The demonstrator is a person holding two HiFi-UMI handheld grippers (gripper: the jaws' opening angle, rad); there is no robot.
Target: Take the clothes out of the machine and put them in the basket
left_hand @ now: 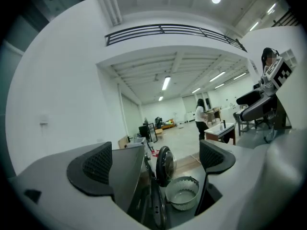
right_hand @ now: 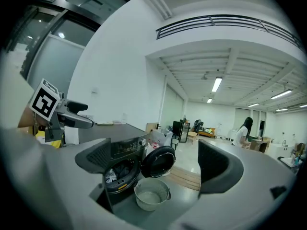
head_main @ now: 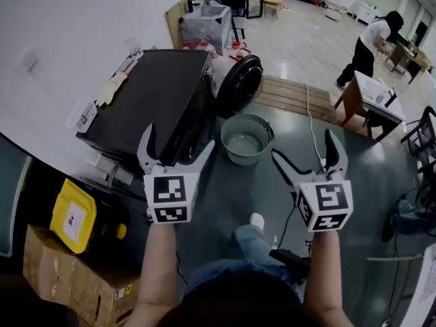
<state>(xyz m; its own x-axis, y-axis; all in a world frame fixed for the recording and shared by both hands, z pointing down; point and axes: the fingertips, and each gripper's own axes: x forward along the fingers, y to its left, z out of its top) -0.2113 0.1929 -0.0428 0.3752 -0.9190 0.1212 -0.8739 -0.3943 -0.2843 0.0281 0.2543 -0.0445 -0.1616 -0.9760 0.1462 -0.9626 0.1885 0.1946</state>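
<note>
Both forearms reach forward side by side above the person's knee. The left gripper (head_main: 178, 142) and the right gripper (head_main: 303, 148) each hold their 2 jaws spread wide, gripping nothing. Ahead, the grey basket (head_main: 227, 148) sits on the floor just beside the black washing machine (head_main: 163, 94), whose round door (head_main: 238, 84) stands open. The clothes (right_hand: 112, 175) lie inside the drum.

The boxy washing machine (head_main: 163, 94), upper left, is glossy black; the round slotted plastic basket (head_main: 246, 139), centre, is pale grey. The left gripper (head_main: 178, 142) and right gripper (head_main: 304, 148) carry white cubes patterned with black squares.
</note>
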